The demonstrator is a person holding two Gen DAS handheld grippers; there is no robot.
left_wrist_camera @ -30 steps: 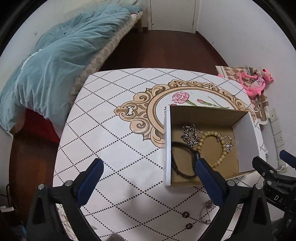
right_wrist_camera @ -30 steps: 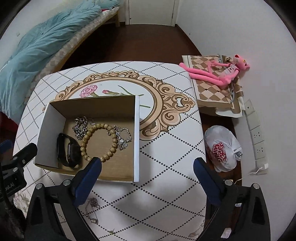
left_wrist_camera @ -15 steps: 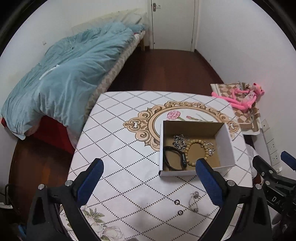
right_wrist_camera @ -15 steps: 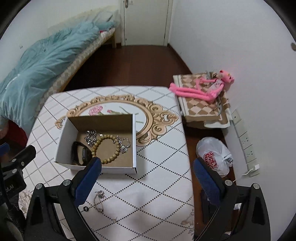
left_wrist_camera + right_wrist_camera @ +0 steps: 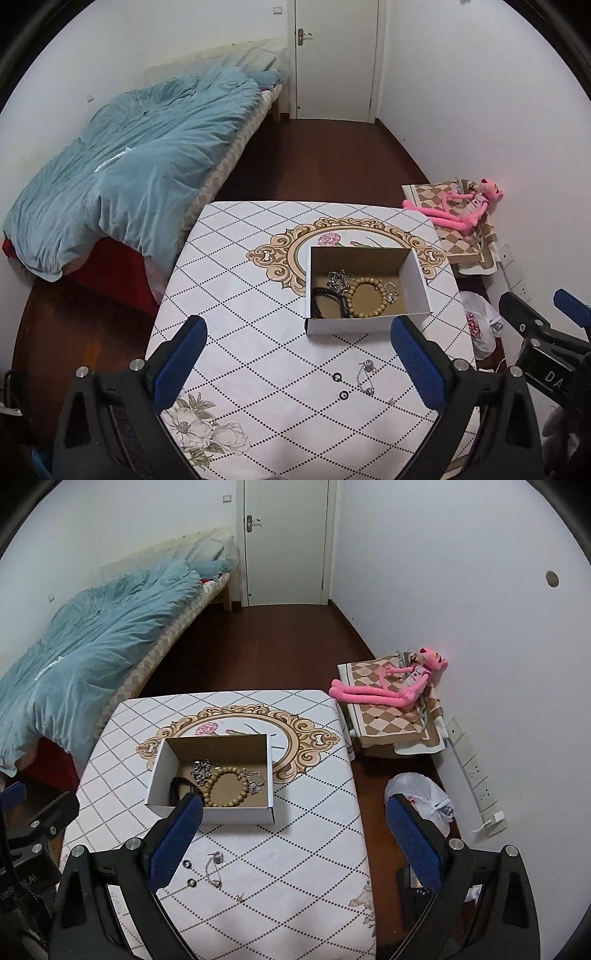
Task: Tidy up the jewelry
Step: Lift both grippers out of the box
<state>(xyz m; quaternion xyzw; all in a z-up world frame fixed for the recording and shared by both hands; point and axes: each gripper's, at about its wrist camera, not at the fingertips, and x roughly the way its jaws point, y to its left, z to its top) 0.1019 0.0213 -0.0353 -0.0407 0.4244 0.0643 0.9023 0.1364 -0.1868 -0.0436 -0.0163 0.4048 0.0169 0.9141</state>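
Both grippers hang above the near end of the tabletop, each with its jaws spread wide and holding nothing. The left gripper sits over the patterned cloth; the right gripper sits over the tabletop's right edge, one blue pad above the cloth, the other above the floor.

An open cardboard box stands on the tabletop, partly over the gold oval frame printed on the cloth. Inside it lie a wooden bead bracelet, a silver chain touching the beads on the far left, a black band against the left wall, and a small silver bracelet on the right of the beads.

Outside the box, nearer the grippers, a thin silver necklace lies loose on the cloth. Just to its left are two small dark rings, one nearer than the other. A tiny silver piece lies beyond the necklace toward the near edge; its kind cannot be told.

Beside the tabletop, a pink plush toy rests on a checkered cushion, and a white plastic bag sits on the floor. A bed with a blue quilt stands along the left wall.
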